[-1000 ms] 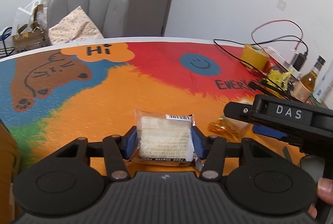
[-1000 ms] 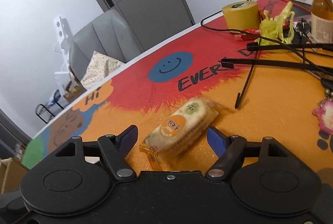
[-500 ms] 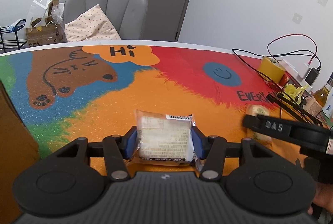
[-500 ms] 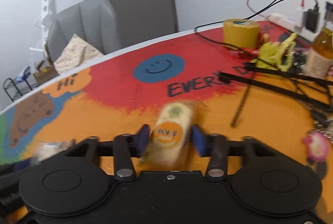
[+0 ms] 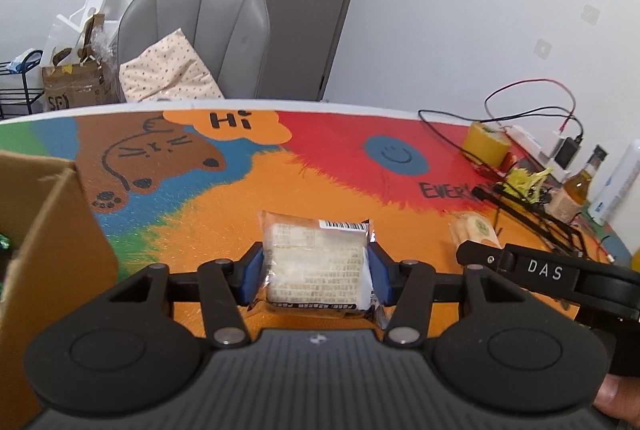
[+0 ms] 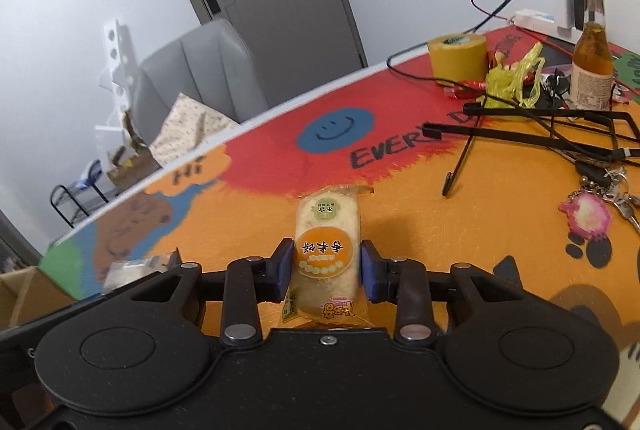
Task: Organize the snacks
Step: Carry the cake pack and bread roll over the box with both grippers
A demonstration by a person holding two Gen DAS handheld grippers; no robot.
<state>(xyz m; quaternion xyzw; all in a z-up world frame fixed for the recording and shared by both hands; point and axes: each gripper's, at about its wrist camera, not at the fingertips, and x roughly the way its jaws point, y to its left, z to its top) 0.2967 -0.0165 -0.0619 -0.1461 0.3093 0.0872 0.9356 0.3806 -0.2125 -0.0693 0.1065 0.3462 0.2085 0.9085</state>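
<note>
Snacks: 2 light, crinkly, crushable packets. Left gripper is clamping square wafer pack; right gripper is pinching rice-cracker pack mid-body. Cardboard box sitting at 9 o'clock.

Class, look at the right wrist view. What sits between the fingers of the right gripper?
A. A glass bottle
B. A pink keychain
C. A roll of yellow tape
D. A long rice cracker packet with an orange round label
D: the right gripper has its blue fingers pressed on both sides of the rice cracker packet; tape, bottle and keychain lie apart on the table.
</note>
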